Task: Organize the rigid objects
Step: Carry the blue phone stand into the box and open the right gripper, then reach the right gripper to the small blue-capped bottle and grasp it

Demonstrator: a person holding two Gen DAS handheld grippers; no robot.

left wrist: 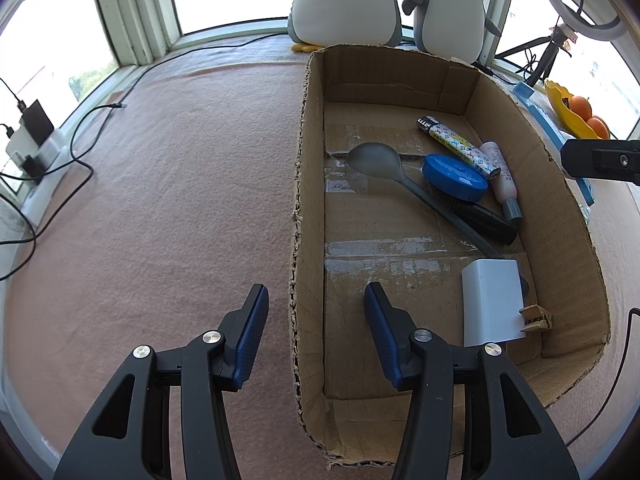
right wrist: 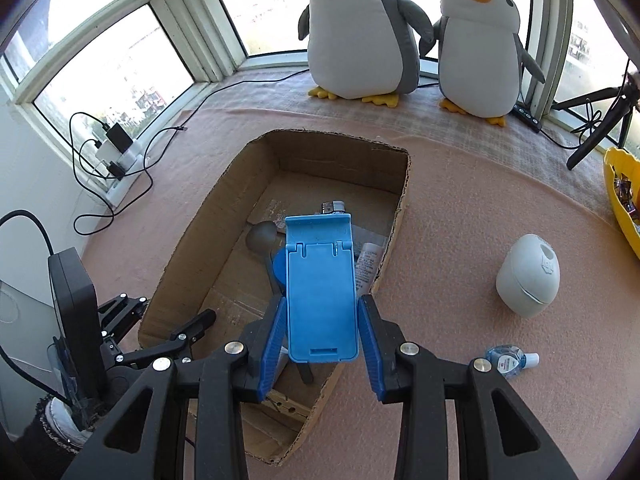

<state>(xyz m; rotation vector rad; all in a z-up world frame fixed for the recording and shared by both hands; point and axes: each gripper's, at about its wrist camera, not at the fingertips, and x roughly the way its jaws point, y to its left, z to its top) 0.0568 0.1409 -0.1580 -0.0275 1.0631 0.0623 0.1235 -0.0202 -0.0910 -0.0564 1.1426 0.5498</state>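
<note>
My right gripper (right wrist: 324,303) is shut on a blue plastic phone stand (right wrist: 322,292) and holds it tilted above the open cardboard box (right wrist: 400,200). My left gripper (left wrist: 316,292) is open; its fingers straddle the box's left wall (left wrist: 308,160) without pressing on it. Inside the box lie a grey spoon (left wrist: 372,162), a blue round lid (left wrist: 454,176), a patterned lighter (left wrist: 456,144), a white tube (left wrist: 500,176), a black handle (left wrist: 486,222) and a white block (left wrist: 494,300). On the pink cloth to the box's right are a white egg-shaped case (right wrist: 528,276) and a small clear bottle (right wrist: 510,360).
Two plush penguins (right wrist: 360,32) stand by the window behind the box. A yellow bowl (right wrist: 618,196) with sweets and oranges sits at the far right beside a tripod (right wrist: 600,132). A power strip with cables (right wrist: 116,148) lies at the left edge.
</note>
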